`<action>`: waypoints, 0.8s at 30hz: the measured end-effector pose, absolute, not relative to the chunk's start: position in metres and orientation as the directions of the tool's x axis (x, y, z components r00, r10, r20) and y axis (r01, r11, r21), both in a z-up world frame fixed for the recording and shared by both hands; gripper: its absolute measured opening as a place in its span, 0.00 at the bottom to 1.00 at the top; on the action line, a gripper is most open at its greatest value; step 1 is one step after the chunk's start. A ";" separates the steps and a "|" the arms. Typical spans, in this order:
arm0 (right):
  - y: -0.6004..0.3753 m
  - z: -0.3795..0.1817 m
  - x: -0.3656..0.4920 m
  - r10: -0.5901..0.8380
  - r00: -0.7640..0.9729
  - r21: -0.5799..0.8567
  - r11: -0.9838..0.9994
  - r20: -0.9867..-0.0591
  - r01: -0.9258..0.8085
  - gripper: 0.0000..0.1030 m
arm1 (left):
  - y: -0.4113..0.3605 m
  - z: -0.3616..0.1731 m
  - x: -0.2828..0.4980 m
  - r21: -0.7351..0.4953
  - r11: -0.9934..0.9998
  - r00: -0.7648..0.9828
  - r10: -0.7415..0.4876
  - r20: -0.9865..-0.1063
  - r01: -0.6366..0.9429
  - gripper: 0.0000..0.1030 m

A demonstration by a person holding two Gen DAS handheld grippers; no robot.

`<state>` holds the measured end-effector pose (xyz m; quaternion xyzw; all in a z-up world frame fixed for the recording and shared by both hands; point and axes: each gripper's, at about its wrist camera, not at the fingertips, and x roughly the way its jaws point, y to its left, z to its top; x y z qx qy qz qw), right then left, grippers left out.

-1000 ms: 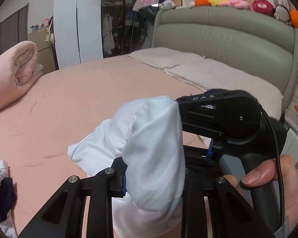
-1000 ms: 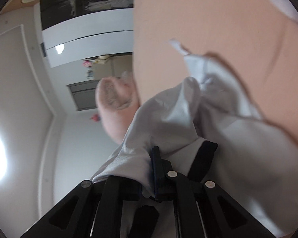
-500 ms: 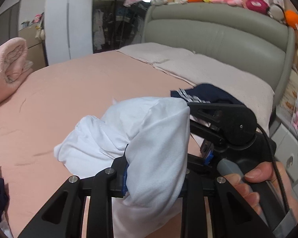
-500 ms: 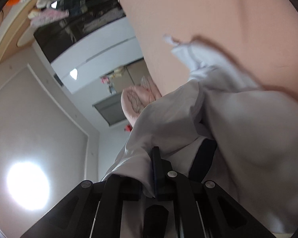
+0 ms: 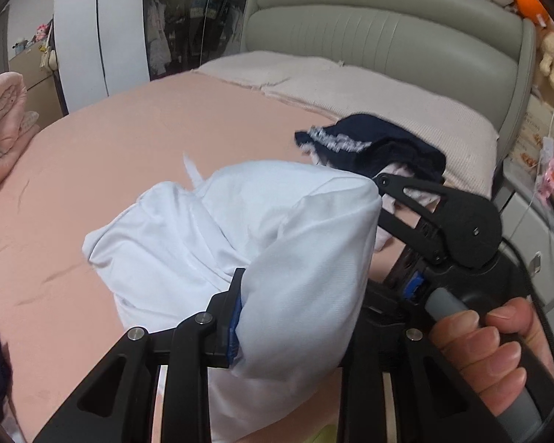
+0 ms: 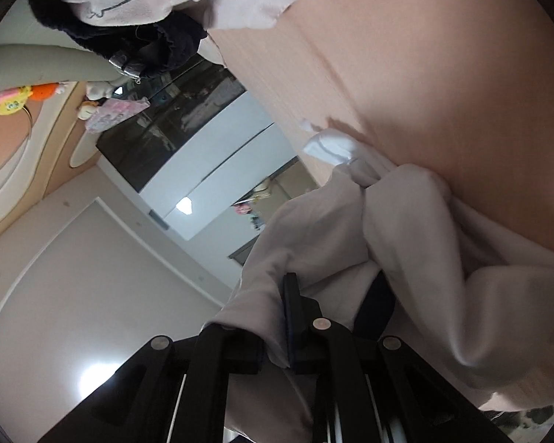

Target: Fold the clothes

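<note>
L wrist: your left gripper (image 5: 295,317) clamped on white garment (image 5: 240,243), cloth bunched between fingers, draping over claw fwd onto pink bed (image 5: 129,140). Navy clothes (image 5: 373,147) beyond, near pillows. Right gripper (image 5: 417,221) beside, in your hand (image 5: 495,350).

R wrist: right gripper (image 6: 332,295) pinched on same garment (image 6: 424,243), fabric wrapping both fingers, trailing fwd to bed.
</note>
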<state>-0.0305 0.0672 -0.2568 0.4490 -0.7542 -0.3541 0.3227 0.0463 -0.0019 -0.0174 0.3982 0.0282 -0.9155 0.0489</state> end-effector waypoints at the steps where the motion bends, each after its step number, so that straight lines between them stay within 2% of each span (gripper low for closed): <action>1: 0.069 -0.255 -0.031 -0.919 -0.376 0.844 0.296 0.122 -0.448 0.07 | -0.003 -0.019 0.048 -0.015 -0.993 -0.673 -0.068 -0.737 0.116 0.26; 2: 0.074 -0.252 -0.031 -0.929 -0.363 0.859 0.240 0.069 -0.452 0.09 | -0.004 -0.020 0.049 -0.020 -0.993 -0.669 -0.065 -0.741 0.119 0.26; 3: 0.083 -0.252 -0.029 -0.935 -0.354 0.869 0.190 0.019 -0.457 0.19 | -0.005 -0.021 0.050 -0.025 -0.992 -0.665 -0.063 -0.745 0.122 0.27; 4: 0.093 -0.251 -0.027 -0.939 -0.344 0.876 0.141 -0.030 -0.461 0.38 | -0.006 -0.022 0.052 -0.030 -0.992 -0.660 -0.061 -0.749 0.125 0.29; 5: 0.100 -0.247 -0.026 -0.936 -0.347 0.882 0.110 -0.063 -0.458 0.45 | -0.008 -0.022 0.053 -0.040 -0.991 -0.657 -0.056 -0.752 0.131 0.32; 7: 0.113 -0.236 -0.023 -0.926 -0.359 0.900 0.056 -0.115 -0.433 0.62 | -0.011 -0.021 0.054 -0.062 -0.988 -0.653 -0.046 -0.756 0.141 0.46; 12: 0.137 -0.204 -0.028 -0.916 -0.316 0.939 -0.149 -0.249 -0.310 0.71 | -0.015 -0.018 0.057 -0.132 -0.982 -0.642 0.016 -0.767 0.134 0.57; 16: 0.164 -0.207 -0.010 -0.919 -0.267 0.926 -0.198 -0.290 -0.322 0.72 | -0.013 -0.015 0.060 -0.163 -0.979 -0.628 0.053 -0.776 0.119 0.57; 18: 0.173 -0.200 -0.008 -0.904 -0.236 0.911 -0.281 -0.357 -0.303 0.72 | -0.010 -0.012 0.062 -0.173 -0.980 -0.619 0.076 -0.782 0.098 0.57; 20: 0.186 -0.191 -0.004 -0.877 -0.210 0.892 -0.378 -0.431 -0.250 0.72 | -0.006 -0.010 0.065 -0.174 -0.982 -0.609 0.092 -0.788 0.077 0.57; 24: 0.191 -0.148 -0.022 -0.833 -0.201 0.855 -0.516 -0.516 -0.057 0.72 | -0.004 -0.003 0.074 -0.140 -0.988 -0.609 0.070 -0.790 0.068 0.57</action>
